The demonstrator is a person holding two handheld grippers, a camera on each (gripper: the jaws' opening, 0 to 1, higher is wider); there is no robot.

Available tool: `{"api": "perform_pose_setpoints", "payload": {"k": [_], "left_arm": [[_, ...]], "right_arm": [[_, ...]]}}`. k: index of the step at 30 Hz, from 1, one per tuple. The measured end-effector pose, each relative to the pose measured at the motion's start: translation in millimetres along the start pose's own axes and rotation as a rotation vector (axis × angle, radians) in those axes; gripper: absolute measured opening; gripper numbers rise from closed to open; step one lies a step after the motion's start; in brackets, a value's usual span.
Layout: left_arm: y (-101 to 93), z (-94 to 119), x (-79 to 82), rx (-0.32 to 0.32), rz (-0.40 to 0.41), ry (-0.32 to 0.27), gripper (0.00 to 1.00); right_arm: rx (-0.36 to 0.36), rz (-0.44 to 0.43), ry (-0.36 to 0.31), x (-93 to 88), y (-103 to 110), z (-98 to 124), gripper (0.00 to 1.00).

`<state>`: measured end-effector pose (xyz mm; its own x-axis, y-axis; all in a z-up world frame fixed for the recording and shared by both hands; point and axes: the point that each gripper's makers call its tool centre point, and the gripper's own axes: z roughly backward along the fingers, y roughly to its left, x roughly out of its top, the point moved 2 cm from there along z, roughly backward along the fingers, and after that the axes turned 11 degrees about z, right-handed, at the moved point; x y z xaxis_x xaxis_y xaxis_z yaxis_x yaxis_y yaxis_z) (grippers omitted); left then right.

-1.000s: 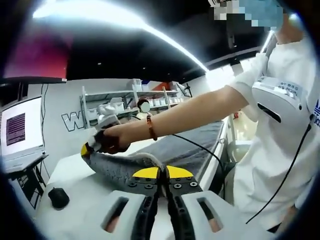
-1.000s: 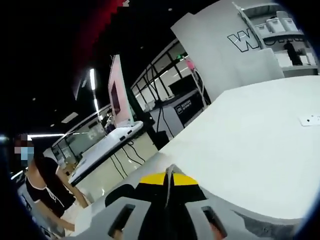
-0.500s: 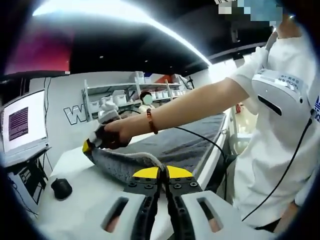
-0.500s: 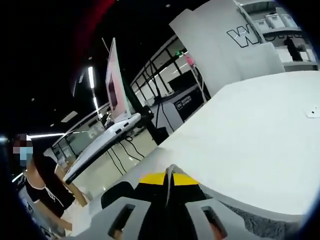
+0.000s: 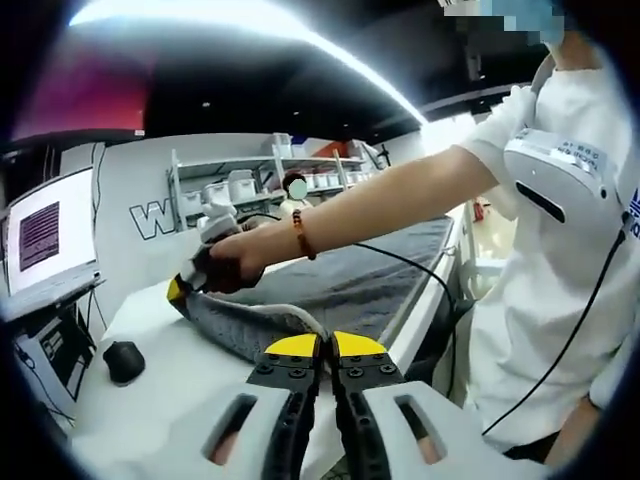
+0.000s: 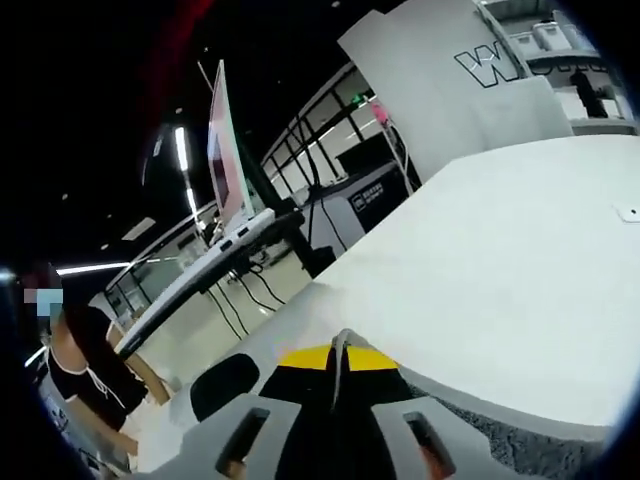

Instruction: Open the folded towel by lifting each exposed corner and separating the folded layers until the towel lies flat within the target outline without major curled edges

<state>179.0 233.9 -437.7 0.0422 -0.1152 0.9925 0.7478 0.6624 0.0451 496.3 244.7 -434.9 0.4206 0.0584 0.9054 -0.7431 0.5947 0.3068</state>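
Grey towel (image 5: 340, 285) spread on white table (image 5: 150, 400), 12 o'clock of left gripper (image 5: 321, 347) | left jaws closed on pale hem | right gripper (image 6: 337, 357) closed on far corner | soft, limp, light; best gripped at corners, kept taut.

A blown-out ceiling light strip (image 5: 250, 25) glares above the white surface (image 6: 520, 270), while straight lines bow and the ceiling stays dark.
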Motion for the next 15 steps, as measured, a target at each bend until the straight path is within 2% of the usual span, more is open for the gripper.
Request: {"api": "perform_pose_setpoints", "payload": {"k": [8, 15], "left_arm": [[2.2, 2, -5.8, 0.010, 0.005, 0.017, 0.03], [5.7, 6, -5.5, 0.037, 0.013, 0.005, 0.04]], "right_arm": [[0.015, 0.029, 0.001, -4.0, 3, -2, 0.01], [0.043, 0.050, 0.002, -14.3, 18, 2, 0.09]]}}
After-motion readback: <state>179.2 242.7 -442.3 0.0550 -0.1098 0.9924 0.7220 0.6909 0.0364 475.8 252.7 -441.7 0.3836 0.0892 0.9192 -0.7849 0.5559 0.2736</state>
